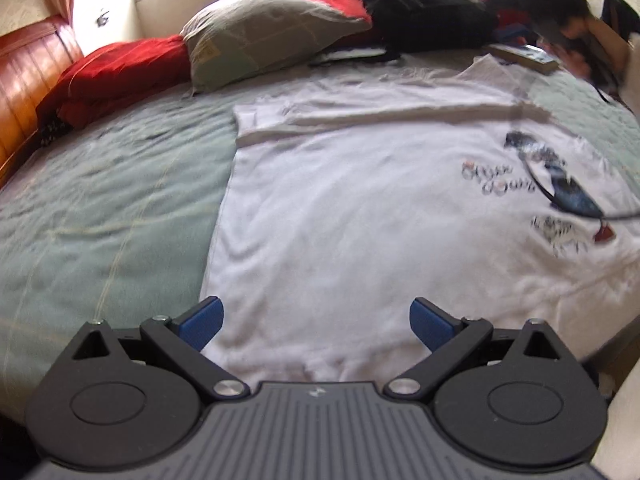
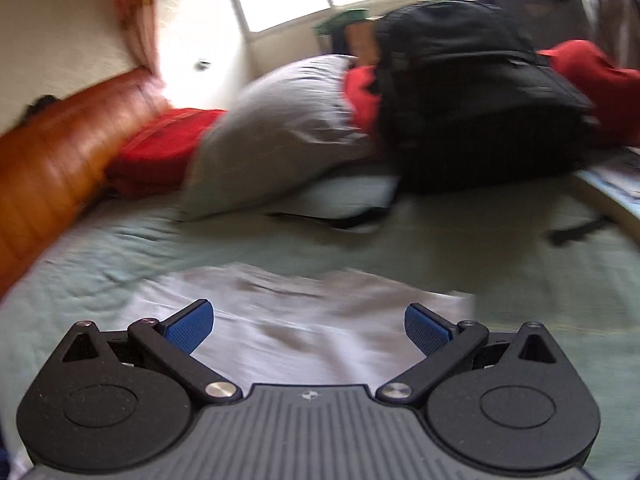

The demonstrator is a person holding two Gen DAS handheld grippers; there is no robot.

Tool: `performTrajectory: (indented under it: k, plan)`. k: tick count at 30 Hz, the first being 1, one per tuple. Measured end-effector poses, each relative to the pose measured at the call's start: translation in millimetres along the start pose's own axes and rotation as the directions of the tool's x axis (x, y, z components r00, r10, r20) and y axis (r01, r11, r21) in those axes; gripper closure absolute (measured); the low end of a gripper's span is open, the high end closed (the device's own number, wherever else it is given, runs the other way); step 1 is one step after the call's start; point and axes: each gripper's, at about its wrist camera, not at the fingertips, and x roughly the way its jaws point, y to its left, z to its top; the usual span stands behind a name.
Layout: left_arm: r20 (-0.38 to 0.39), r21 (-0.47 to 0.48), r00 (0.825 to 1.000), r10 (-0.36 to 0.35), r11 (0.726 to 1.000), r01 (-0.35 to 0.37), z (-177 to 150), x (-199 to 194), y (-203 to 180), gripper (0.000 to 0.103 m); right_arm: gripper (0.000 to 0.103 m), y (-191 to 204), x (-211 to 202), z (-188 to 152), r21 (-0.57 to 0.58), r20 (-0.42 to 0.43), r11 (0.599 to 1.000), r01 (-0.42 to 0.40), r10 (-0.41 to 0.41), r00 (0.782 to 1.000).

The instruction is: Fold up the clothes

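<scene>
1. One fold at most looks made: the white printed T-shirt [image 1: 360,208] lies spread on the green bedspread [image 1: 112,200], and a long ridge across its far part suggests the far edge or sleeve is turned inward. I judge the task to be at an early stage.
2. Most of the folding is left, as I read it: the near body of the shirt is flat and single-layered, with the print on its right part facing up.
3. Left gripper [image 1: 316,322]: jaws spread wide, nothing between them. It hovers over the shirt's near hem, and the shirt's left edge runs just beside its left blue pad [image 1: 202,322].
4. Right gripper [image 2: 308,328]: also wide and empty. White cloth fills the gap between its pads and reaches a little beyond, with bare bedspread past that; motion blur keeps me from telling which part of the shirt this is.
5. Well beyond the shirt sit a grey pillow [image 1: 256,36], red bedding [image 1: 120,68] and a black backpack [image 2: 472,92], all clear of it.
</scene>
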Motion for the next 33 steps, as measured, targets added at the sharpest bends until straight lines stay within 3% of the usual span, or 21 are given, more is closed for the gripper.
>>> performTrajectory:
  k: [3, 5, 7, 11, 17, 23, 24, 25, 27, 31, 33]
  plan:
    - [0.022, 0.018, 0.999, -0.023, 1.000, 0.023, 17, 7, -11, 0.004, 0.000, -44, -13, -16, 0.049, -0.019, 0.992, 0.115, -0.114, 0.993]
    - [0.037, 0.035, 0.998, -0.045, 0.998, 0.044, 27, 12, -21, 0.004, 0.000, -55, -22, -33, 0.000, -0.023, 0.978, 0.210, -0.210, 0.977]
    - [0.041, 0.049, 0.996, -0.075, 0.996, 0.073, 34, 17, -32, 0.004, 0.000, -58, -24, -49, -0.072, -0.032, 0.968, 0.238, -0.241, 0.970]
    - [0.037, 0.082, 0.994, -0.103, 0.992, 0.099, 45, 26, -53, 0.004, 0.000, -65, -16, -55, -0.123, -0.033, 0.959, 0.255, -0.261, 0.965]
    - [0.053, 0.056, 0.992, -0.117, 0.992, 0.114, 52, 26, -57, 0.004, 0.004, -63, 9, -25, -0.027, 0.003, 0.993, 0.114, -0.114, 0.993]
    - [0.018, 0.022, 0.995, -0.093, 0.995, 0.093, 53, 38, -52, 0.004, 0.049, -80, 67, 2, 0.100, -0.110, 0.995, 0.025, -0.014, 0.994]
    - [0.014, 0.020, 0.996, -0.091, 0.996, 0.091, 53, 40, -52, 0.004, 0.070, -83, 75, 2, 0.124, -0.129, 0.992, 0.016, 0.000, 0.992]
    - [0.012, 0.018, 0.996, -0.090, 0.996, 0.090, 53, 41, -51, 0.004, 0.098, -84, 78, 1, 0.131, -0.135, 0.991, -0.003, 0.021, 0.991]
    - [0.007, 0.009, 0.996, -0.090, 0.996, 0.090, 52, 44, -48, 0.004, 0.098, -84, 79, 0, 0.117, -0.132, 0.993, -0.018, 0.034, 0.991]
    - [-0.011, -0.013, 0.995, -0.094, 0.995, 0.094, 50, 54, -45, 0.004, 0.098, -87, 75, 0, 0.066, -0.115, 0.993, 0.097, -0.089, 0.989]
    - [-0.017, -0.014, 0.995, -0.100, 0.995, 0.099, 50, 57, -46, 0.004, 0.096, -97, 81, -4, 0.098, -0.146, 0.989, 0.114, -0.099, 0.984]
